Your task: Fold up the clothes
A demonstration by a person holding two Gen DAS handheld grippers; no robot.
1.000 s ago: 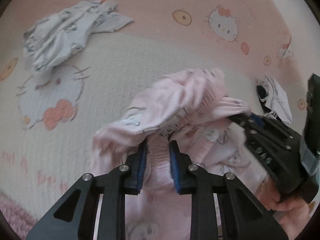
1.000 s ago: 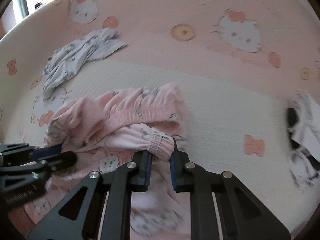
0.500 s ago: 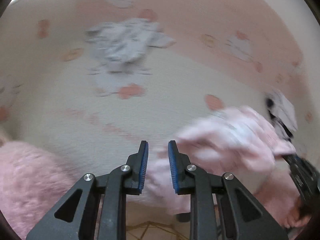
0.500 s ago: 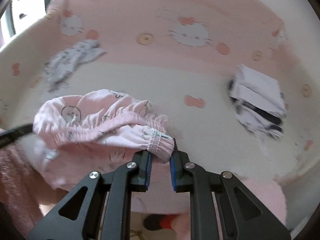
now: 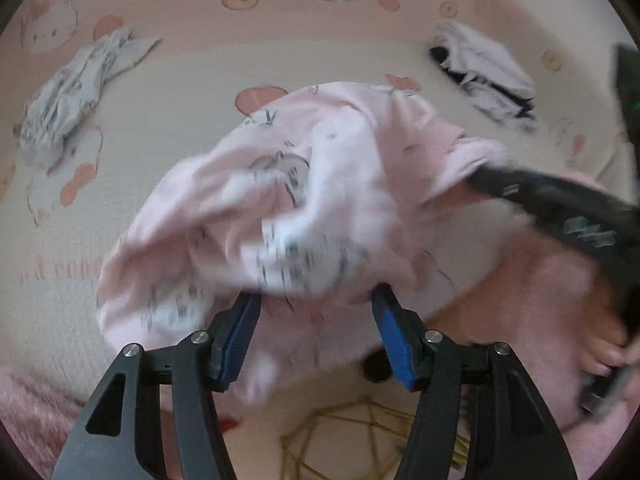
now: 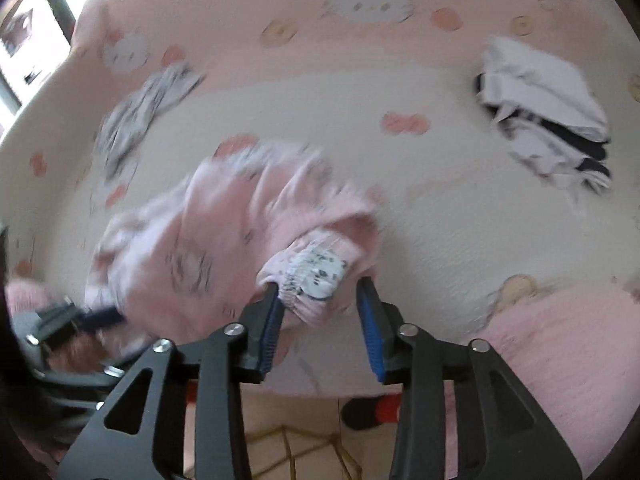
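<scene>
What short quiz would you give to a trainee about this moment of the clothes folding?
1. True or false: the left gripper is shut tight.
2. What lies at the far right of the bed? A, a book. B, a black and white pile of clothes. C, a pillow.
3. Fill the gap: the garment that reaches between the open fingers of the right gripper is ___ in colour.

Key: 1 false, it is open. 2 B. 3 pink.
</scene>
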